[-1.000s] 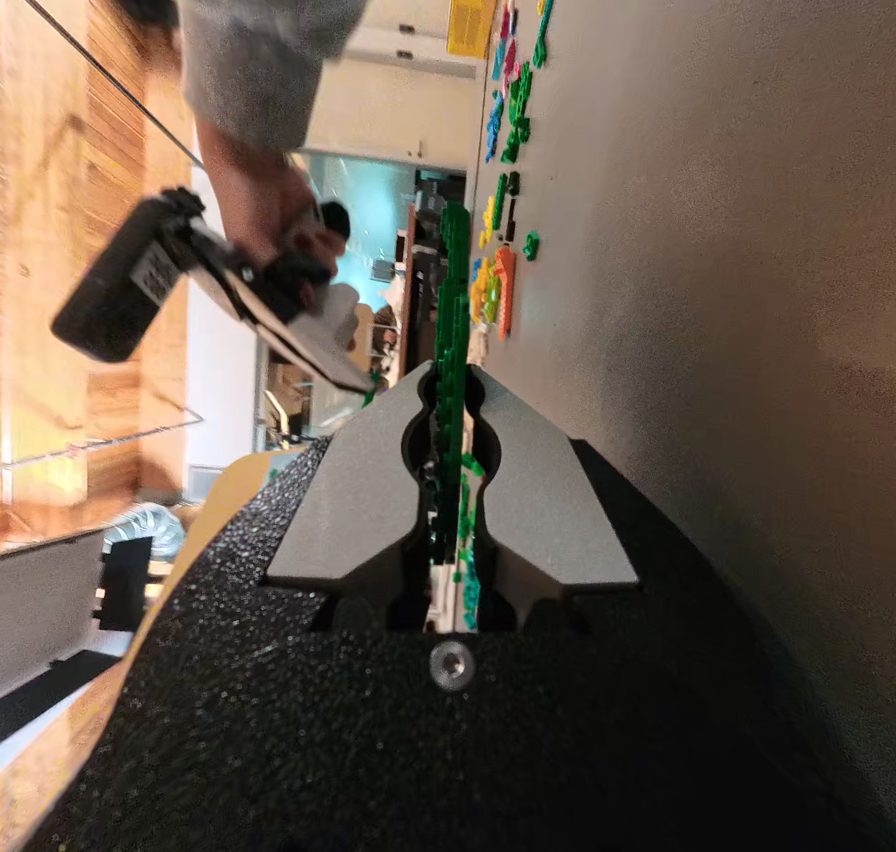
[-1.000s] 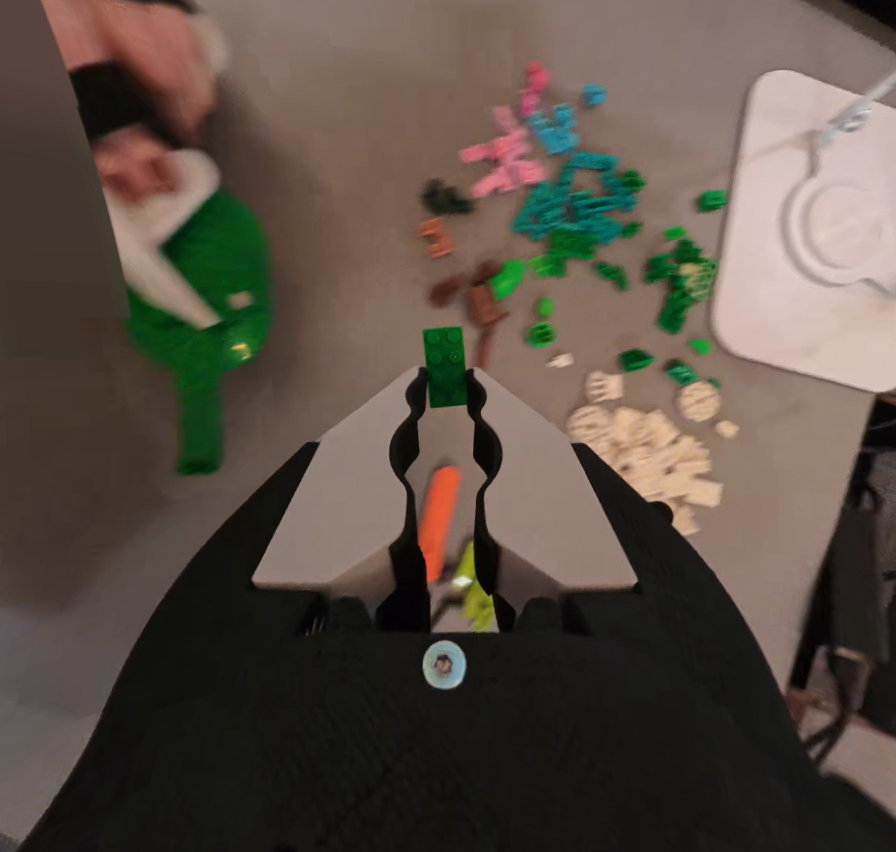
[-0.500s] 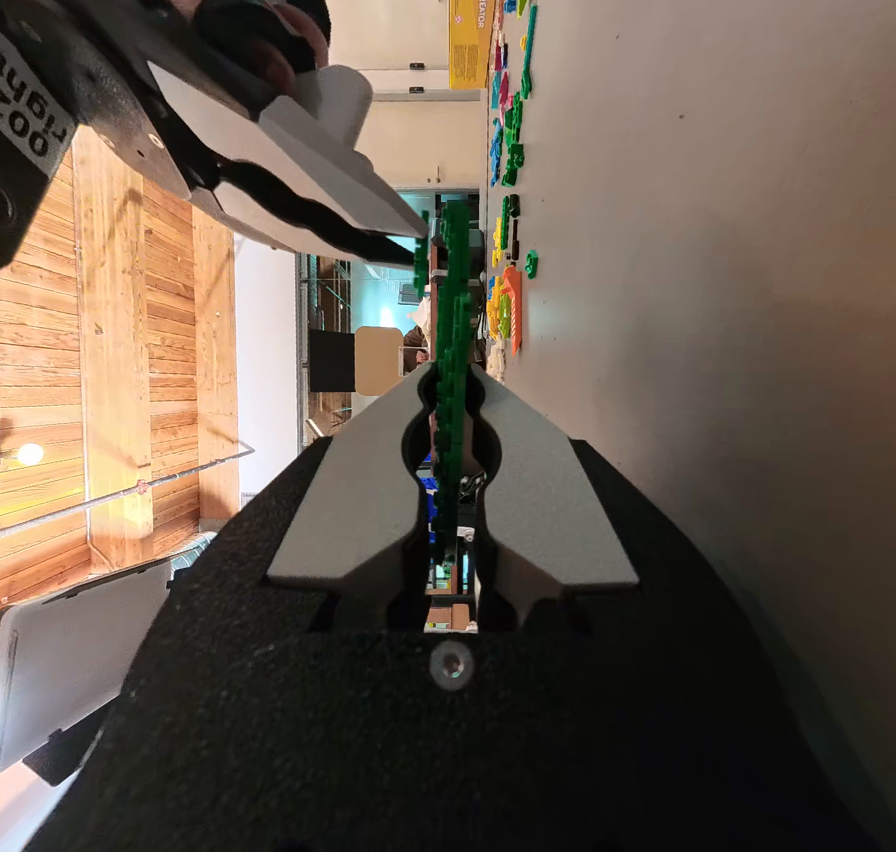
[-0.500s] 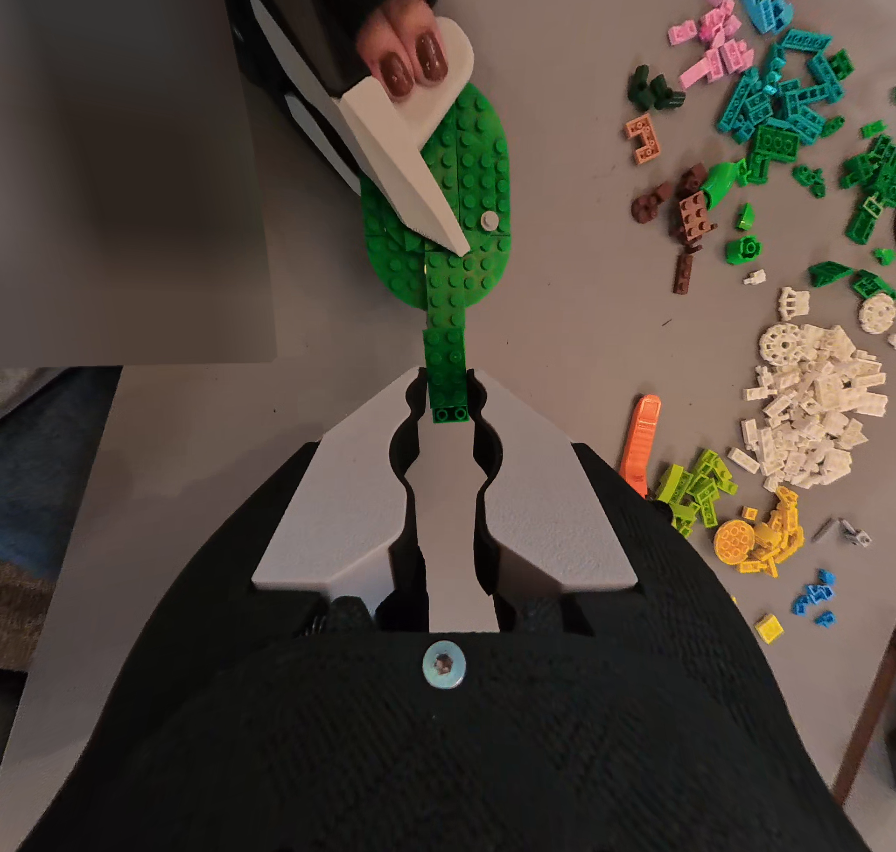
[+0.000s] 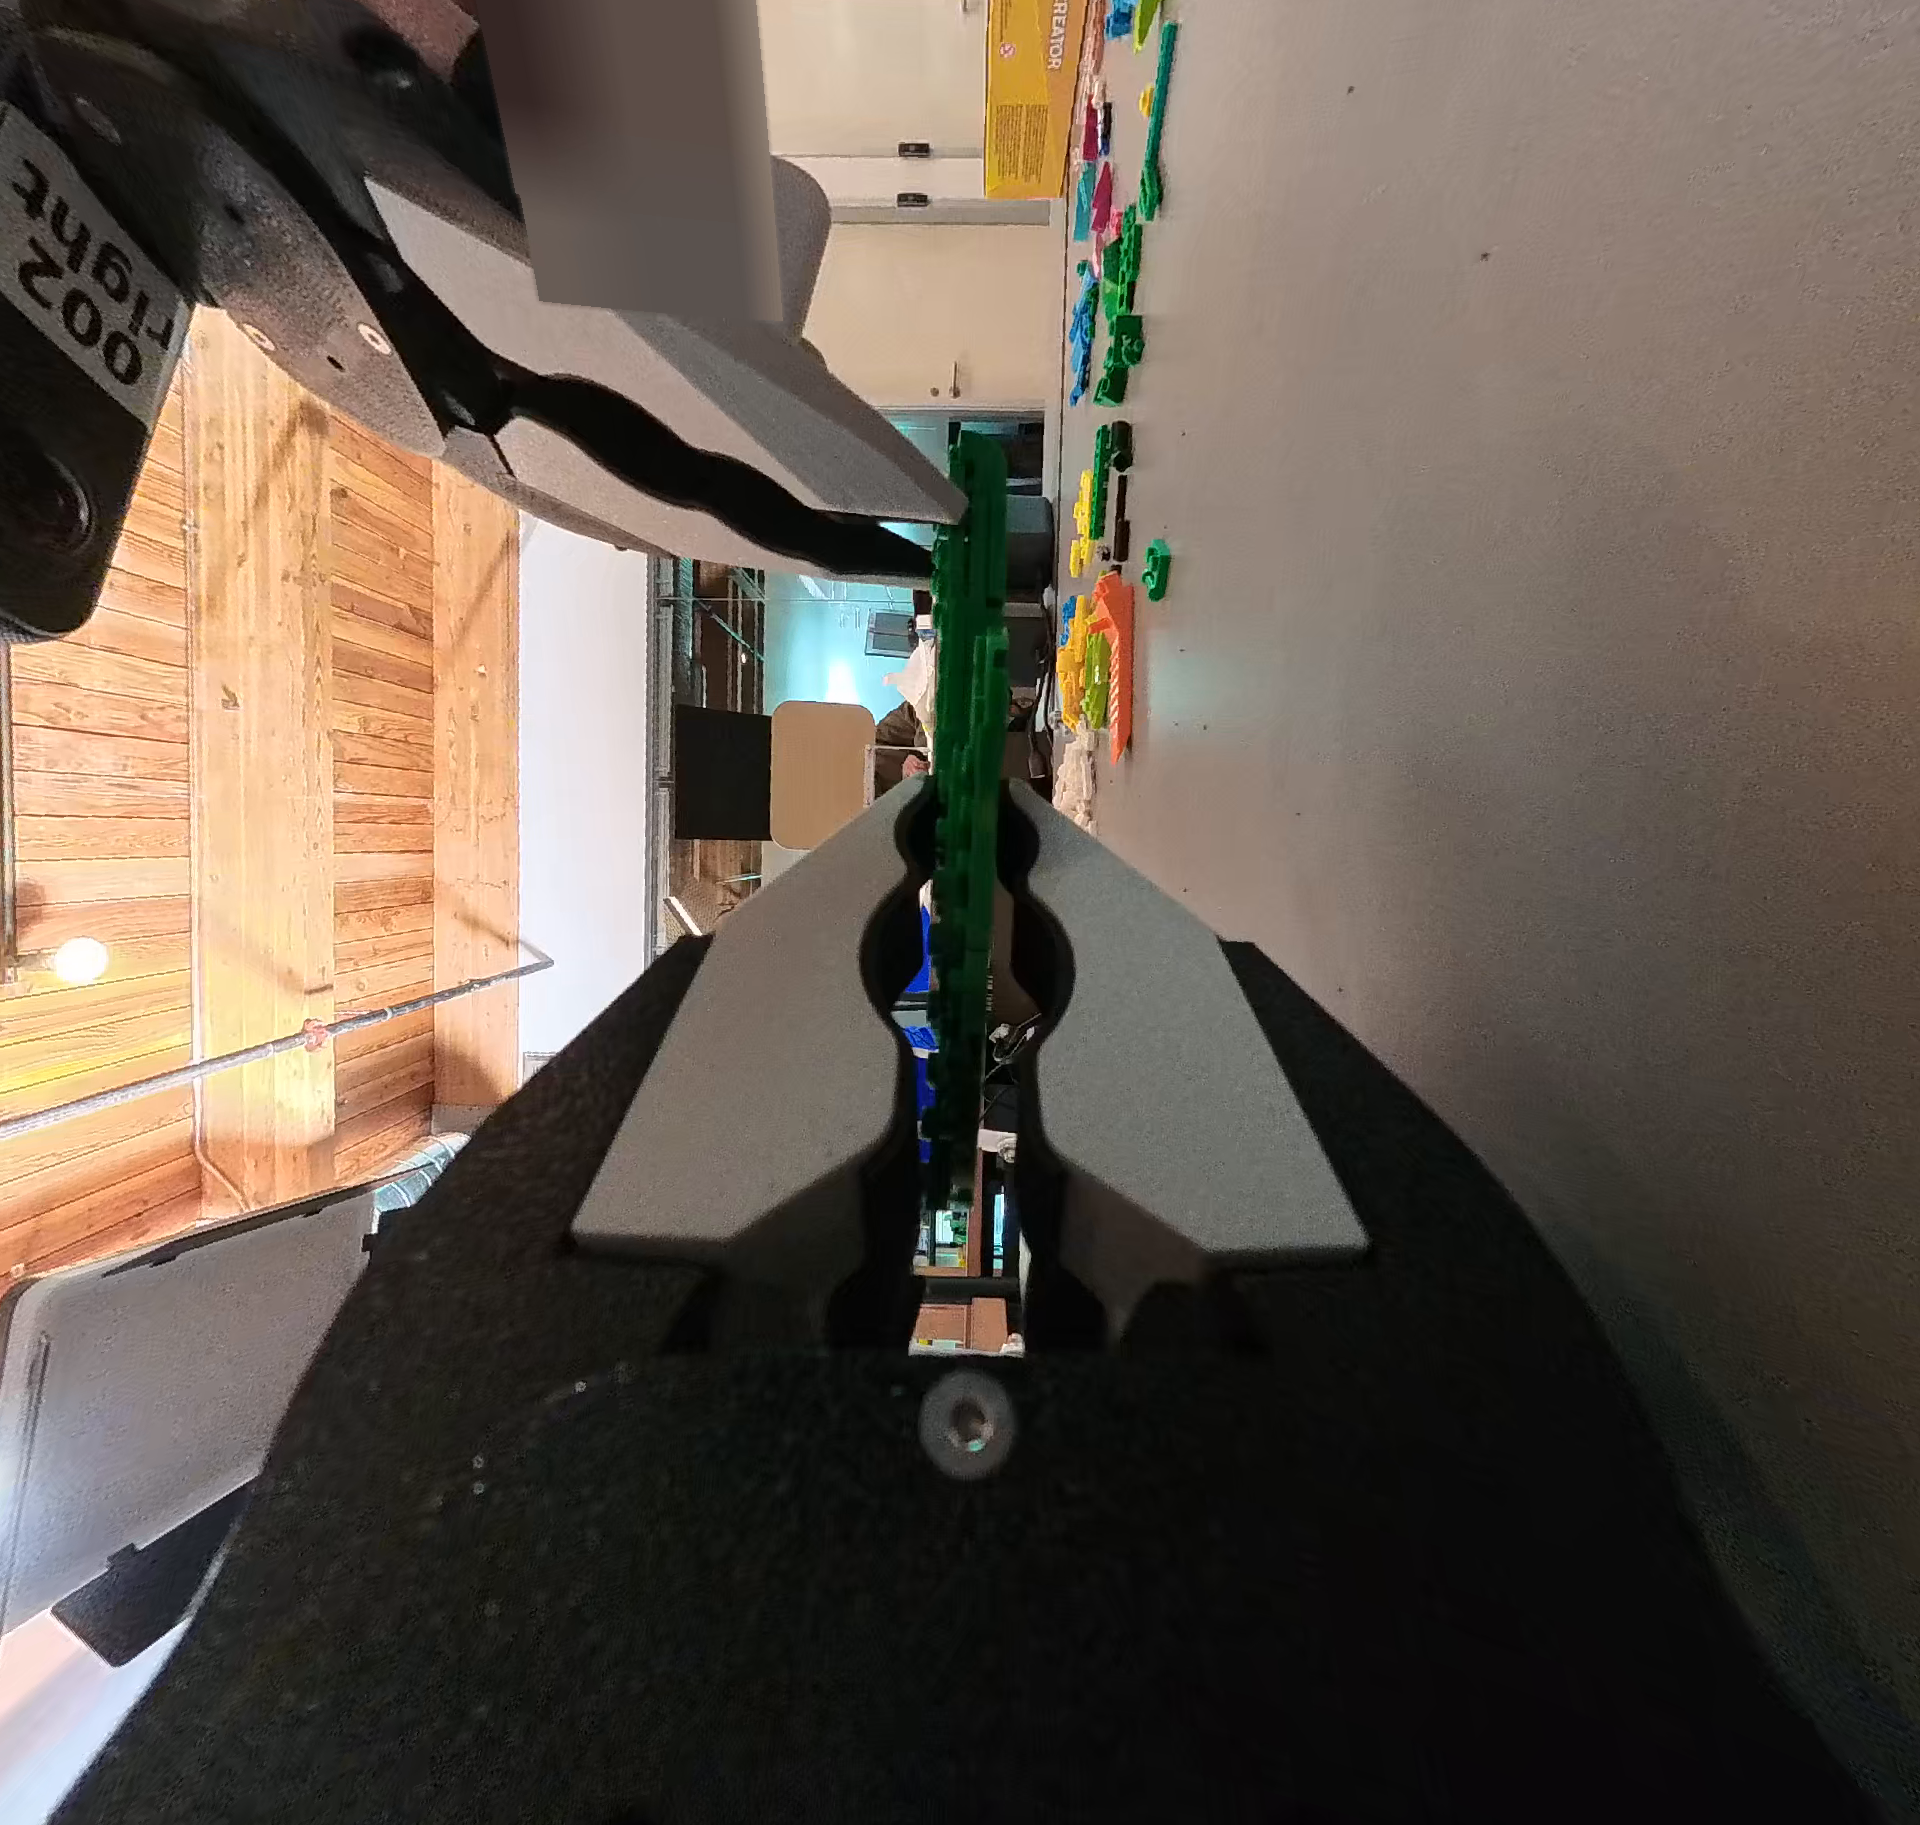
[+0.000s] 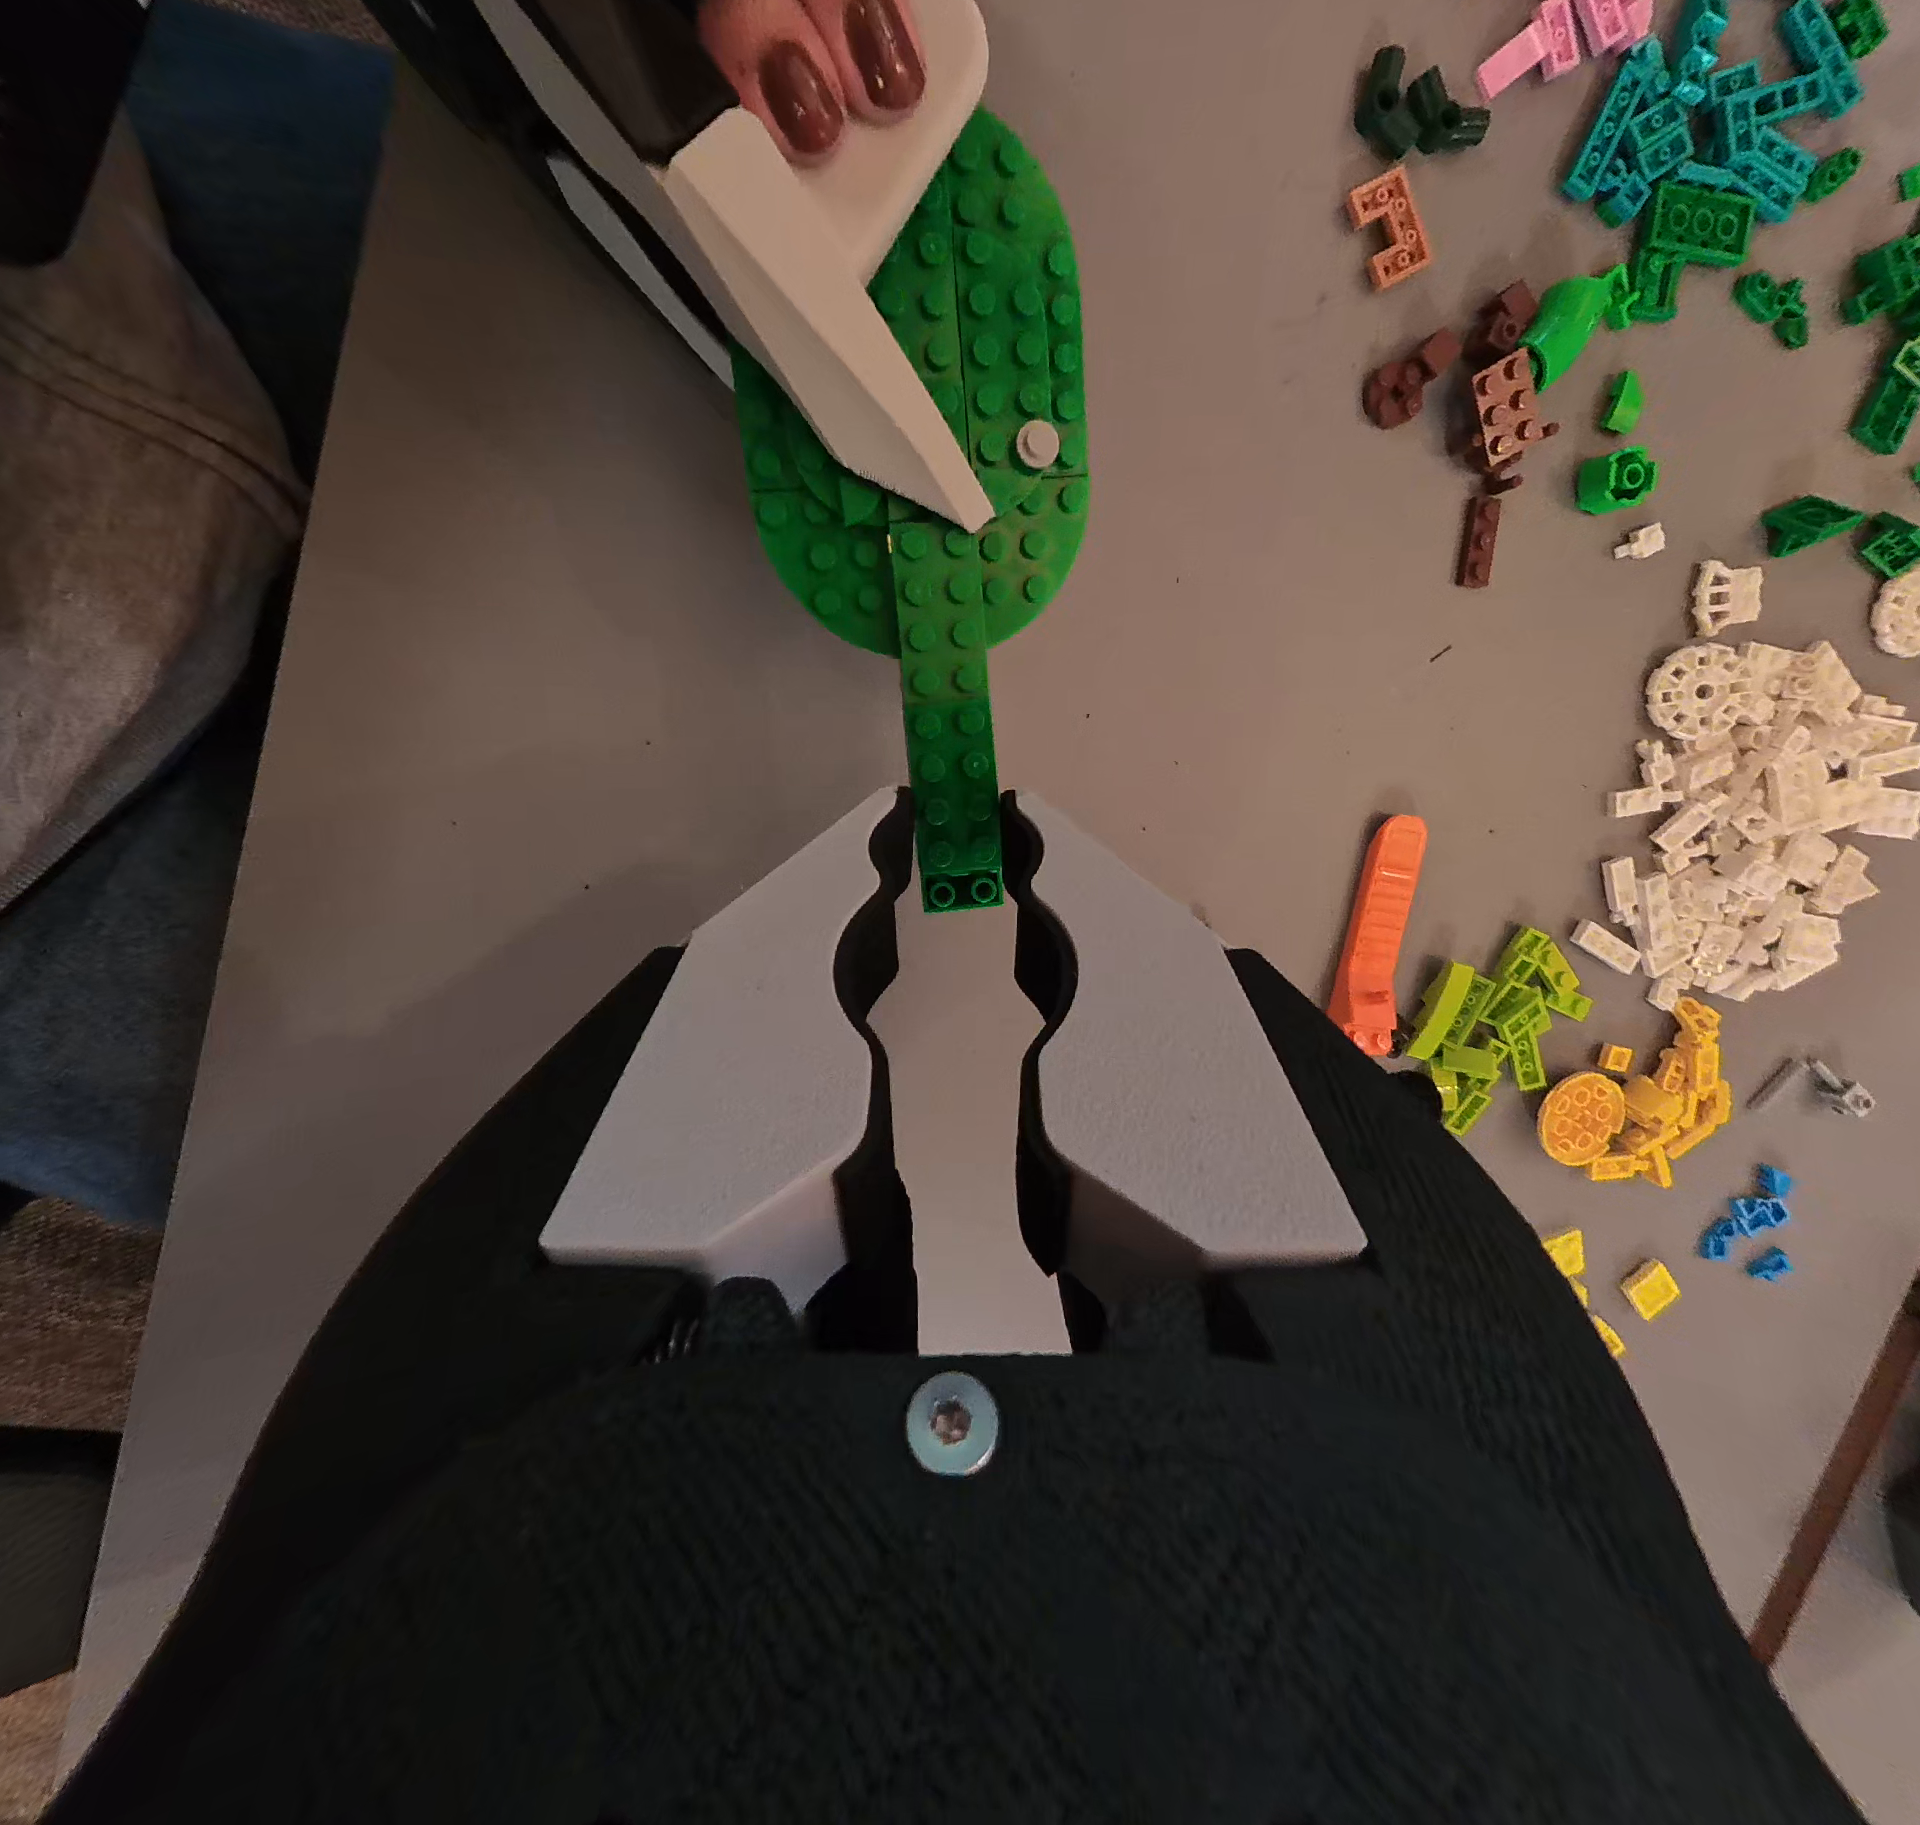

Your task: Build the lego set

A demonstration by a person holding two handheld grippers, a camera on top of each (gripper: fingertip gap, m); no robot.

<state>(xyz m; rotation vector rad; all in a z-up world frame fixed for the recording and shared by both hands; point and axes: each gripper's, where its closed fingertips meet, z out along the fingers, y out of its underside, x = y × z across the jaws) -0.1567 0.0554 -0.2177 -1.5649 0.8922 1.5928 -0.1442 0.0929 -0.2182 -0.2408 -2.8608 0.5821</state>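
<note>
The right claw (image 6: 958, 845) was closed on a green two-stud brick (image 6: 961, 840), its pads pressing both sides, the brick's far end meeting the narrow stem of a rounded green plate assembly (image 6: 971, 321). The left claw (image 5: 971, 809) gripped that same assembly edge-on, held above the grey table (image 6: 582, 580). A person's fingers (image 6: 831, 71) rested on the left claw. To the right lay an orange separator tool (image 6: 1377, 928) and loose piles of white (image 6: 1766, 809), lime, yellow and teal pieces.
</note>
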